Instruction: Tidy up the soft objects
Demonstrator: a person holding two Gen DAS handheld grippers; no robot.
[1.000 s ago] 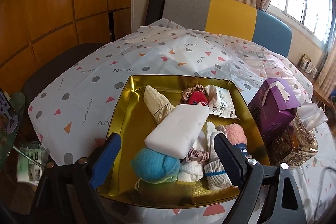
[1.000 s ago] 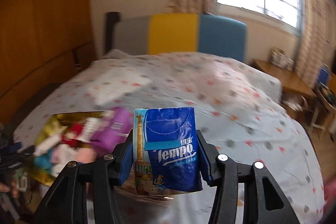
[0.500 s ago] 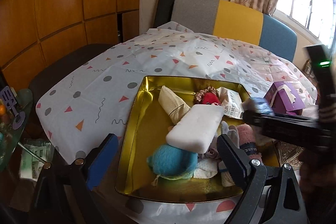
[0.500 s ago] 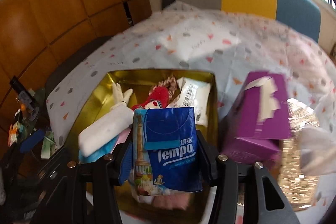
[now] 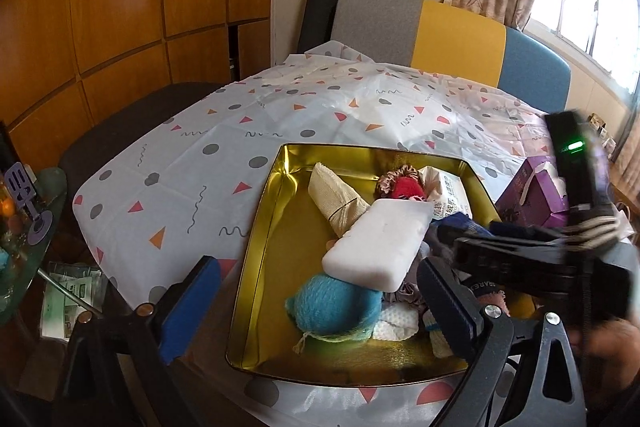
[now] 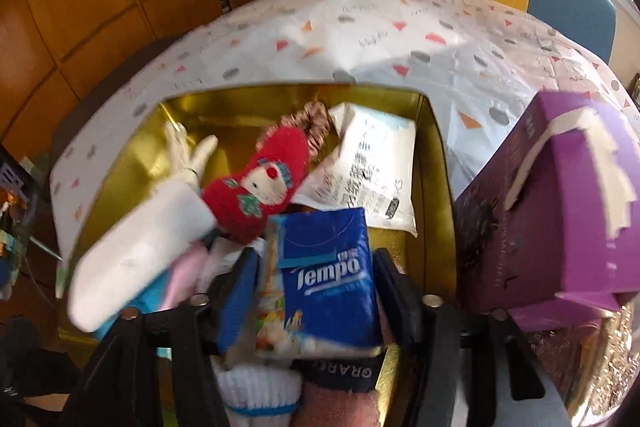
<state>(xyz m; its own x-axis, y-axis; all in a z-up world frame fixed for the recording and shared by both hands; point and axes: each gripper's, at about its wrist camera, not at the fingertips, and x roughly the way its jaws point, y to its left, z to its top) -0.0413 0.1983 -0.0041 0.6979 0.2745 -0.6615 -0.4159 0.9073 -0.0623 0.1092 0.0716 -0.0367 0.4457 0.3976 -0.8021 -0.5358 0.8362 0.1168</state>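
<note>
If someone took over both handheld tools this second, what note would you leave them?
Right tool: jaws opening around the blue Tempo tissue pack, low over the gold tray; whether its pads still touch the pack is unclear.
Left tool: wide open, empty, hovering at the tray's near edge.
Done: white sponge, red sock, blue ball and other soft items lie in the tray.
Left: finish releasing the pack; the purple tissue box sits outside the tray.
</note>
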